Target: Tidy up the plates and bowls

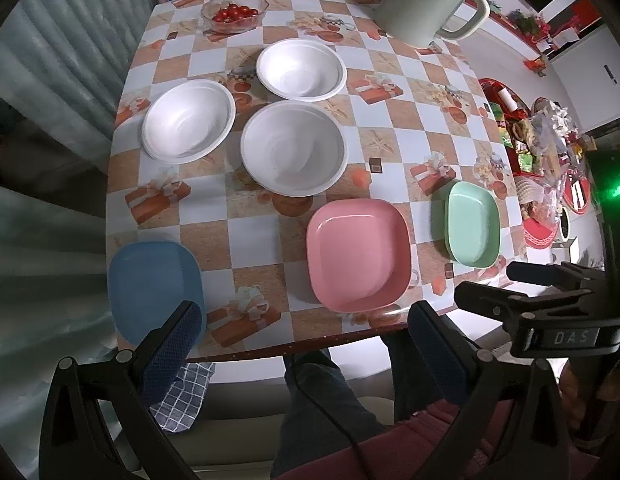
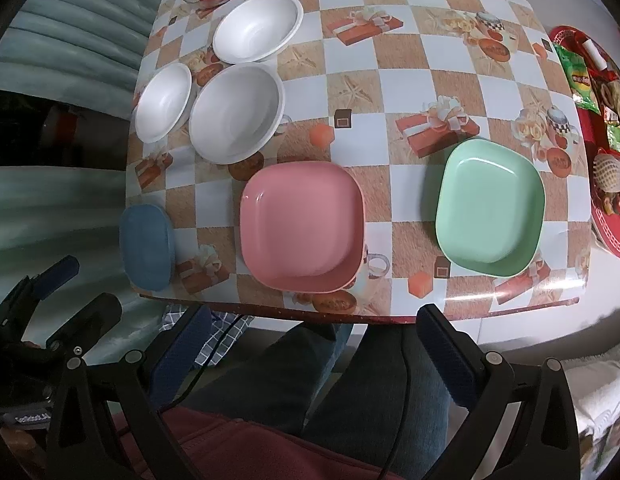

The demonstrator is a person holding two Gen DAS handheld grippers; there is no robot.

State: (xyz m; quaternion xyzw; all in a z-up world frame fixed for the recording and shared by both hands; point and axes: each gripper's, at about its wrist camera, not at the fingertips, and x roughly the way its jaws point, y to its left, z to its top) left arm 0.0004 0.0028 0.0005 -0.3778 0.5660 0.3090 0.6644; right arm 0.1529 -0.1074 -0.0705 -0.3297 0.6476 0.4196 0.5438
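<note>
Three white bowls [image 1: 188, 120] [image 1: 294, 148] [image 1: 302, 70] stand apart on the far left of the checkered table. Along the near edge lie a blue plate [image 1: 154, 288], a pink plate [image 1: 357, 254] and a green plate [image 1: 471, 228]. My left gripper [image 1: 306, 312] hangs open and empty just off the near edge, between the blue and pink plates. My right gripper [image 2: 313, 316] is open and empty too, below the pink plate [image 2: 302, 226], with the green plate [image 2: 489, 206] to its right. Both hover over the person's lap.
A glass bowl of cherry tomatoes [image 1: 234, 12] and a pale green kettle [image 1: 425, 0] stand at the table's far end. A red tray of snacks [image 2: 605, 120] sits beyond the right edge. A checked cloth [image 1: 186, 396] hangs below the near edge.
</note>
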